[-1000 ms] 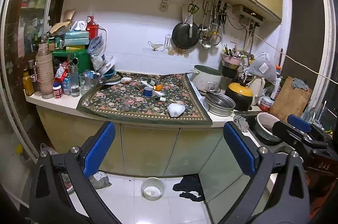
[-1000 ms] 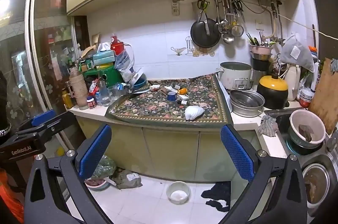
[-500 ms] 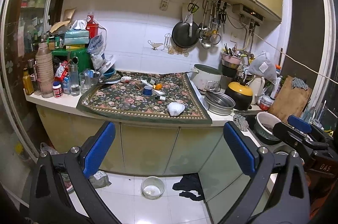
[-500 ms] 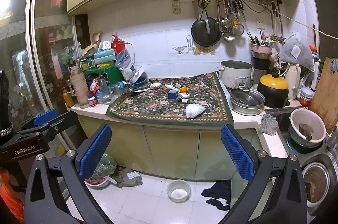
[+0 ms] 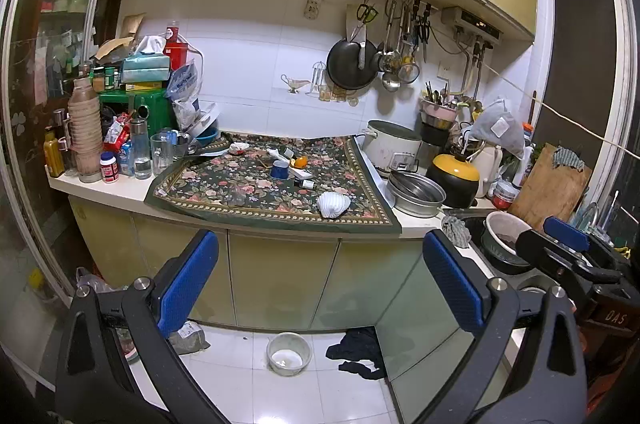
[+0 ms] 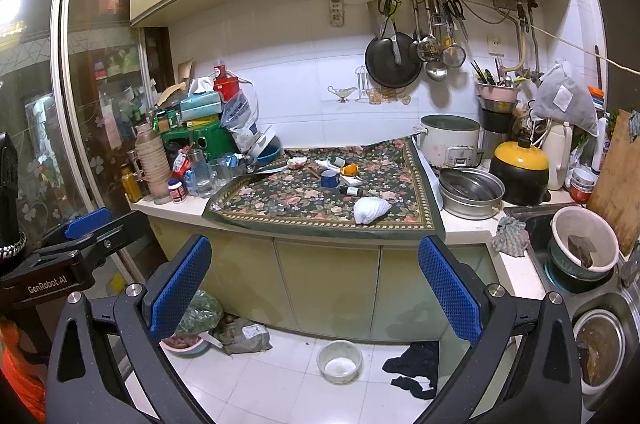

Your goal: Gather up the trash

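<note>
A floral cloth [image 5: 240, 190] [image 6: 304, 202] covers the counter. On it lie a crumpled white wad [image 5: 333, 204] [image 6: 370, 210] near the front edge, a blue cup [image 5: 280, 169] [image 6: 330, 179], an orange peel [image 5: 300, 161] [image 6: 351, 168], a small dark bottle [image 5: 304, 183] [image 6: 352, 190] and a crumpled wrapper [image 5: 239, 148] [image 6: 297, 162]. My left gripper [image 5: 318, 280] is open and empty, well short of the counter. My right gripper [image 6: 314, 282] is open and empty too. Each gripper shows at the edge of the other's view.
Bottles, jars and a green box [image 5: 140, 104] crowd the counter's left end. A rice cooker [image 5: 394, 148], a steel pan [image 5: 416, 192] and a yellow-lidded pot [image 5: 454, 180] stand right. The sink [image 6: 580, 256] holds bowls. On the floor lie a small bowl [image 5: 289, 353], a dark rag [image 5: 358, 348] and bags.
Both views have shifted only slightly; the counter sits a touch higher in the right wrist view. Both grippers stay open and empty.
</note>
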